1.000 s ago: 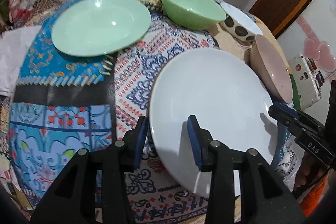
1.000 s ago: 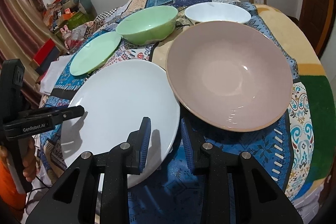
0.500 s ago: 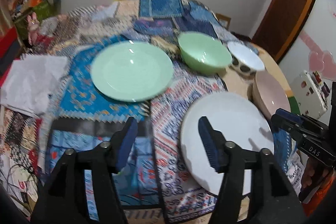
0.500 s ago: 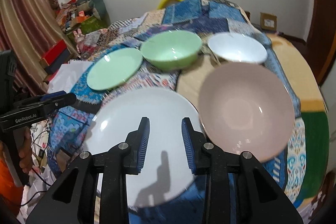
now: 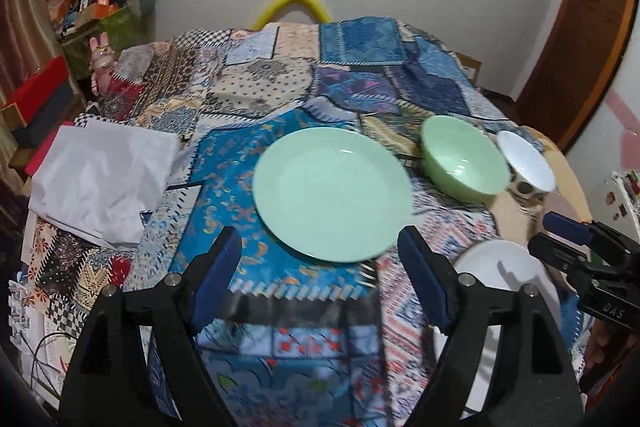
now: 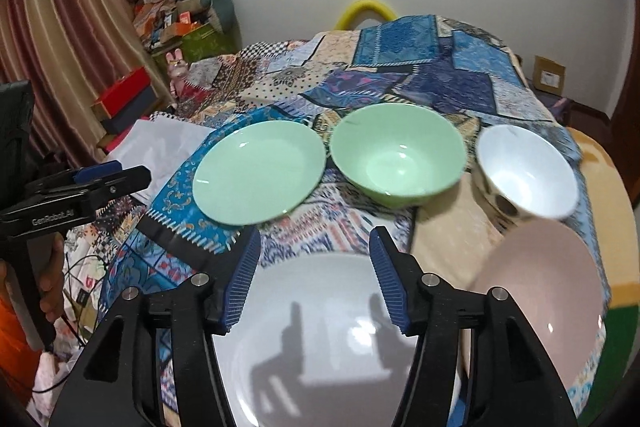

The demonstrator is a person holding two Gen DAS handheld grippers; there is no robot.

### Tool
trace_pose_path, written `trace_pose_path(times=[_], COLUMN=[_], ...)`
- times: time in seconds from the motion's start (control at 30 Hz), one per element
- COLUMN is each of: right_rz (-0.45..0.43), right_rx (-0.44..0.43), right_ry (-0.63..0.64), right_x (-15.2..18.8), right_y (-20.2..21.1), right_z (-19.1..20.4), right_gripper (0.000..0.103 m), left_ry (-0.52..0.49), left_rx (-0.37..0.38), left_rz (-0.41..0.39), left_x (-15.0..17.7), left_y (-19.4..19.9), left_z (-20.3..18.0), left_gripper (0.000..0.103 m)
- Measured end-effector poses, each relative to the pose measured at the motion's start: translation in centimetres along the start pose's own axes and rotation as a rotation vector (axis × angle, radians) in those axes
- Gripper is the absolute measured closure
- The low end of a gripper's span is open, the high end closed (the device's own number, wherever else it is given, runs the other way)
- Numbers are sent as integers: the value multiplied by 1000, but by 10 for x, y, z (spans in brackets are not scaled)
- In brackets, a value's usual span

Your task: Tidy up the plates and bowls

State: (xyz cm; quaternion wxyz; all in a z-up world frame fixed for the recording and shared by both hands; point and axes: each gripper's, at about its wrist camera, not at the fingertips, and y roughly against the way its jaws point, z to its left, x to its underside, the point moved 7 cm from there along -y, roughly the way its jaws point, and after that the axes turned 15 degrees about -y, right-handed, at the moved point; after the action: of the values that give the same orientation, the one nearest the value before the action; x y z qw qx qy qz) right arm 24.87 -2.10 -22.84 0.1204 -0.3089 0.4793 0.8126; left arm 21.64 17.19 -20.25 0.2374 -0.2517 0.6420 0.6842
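Observation:
A pale green plate (image 5: 332, 195) lies mid-table, with a green bowl (image 5: 464, 161) and a white spotted bowl (image 5: 526, 163) to its right. Nearer sits a white plate (image 5: 504, 267). My left gripper (image 5: 318, 241) hovers short of the green plate, its jaws opening with nothing between them. In the right wrist view the green plate (image 6: 260, 173), green bowl (image 6: 398, 159) and white bowl (image 6: 528, 171) stand in a row. My right gripper (image 6: 315, 241) hangs above the white plate (image 6: 332, 327), jaws opening and empty. A pink bowl (image 6: 540, 295) sits to its right.
A patchwork cloth (image 5: 360, 83) covers the round table. A folded white sheet (image 5: 100, 179) lies at its left edge. A yellow chair back (image 5: 294, 3) stands behind the table, and boxes and clutter (image 6: 176, 23) are piled at the far left wall.
Both grippers have let go of the white plate's rim, pulled back and risen, with their jaws spreading apart. The white plate now lies flat on the table.

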Motion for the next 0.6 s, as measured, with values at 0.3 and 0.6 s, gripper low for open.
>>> trace_pose_path(times=[0.3,0.6], right_rz=[107,217], right_rx=[5,27], right_ry=[27,20], right_x=[-14,-16], right_y=[-54,-101], right_z=[8,11], right_gripper=[50,66], left_ry=[70,24], left_rx=[18,56], left_rz=[89,138], left_x=[-1,-4], left_y=[-64,-114], left_z=[40,49], left_gripper=[23,33])
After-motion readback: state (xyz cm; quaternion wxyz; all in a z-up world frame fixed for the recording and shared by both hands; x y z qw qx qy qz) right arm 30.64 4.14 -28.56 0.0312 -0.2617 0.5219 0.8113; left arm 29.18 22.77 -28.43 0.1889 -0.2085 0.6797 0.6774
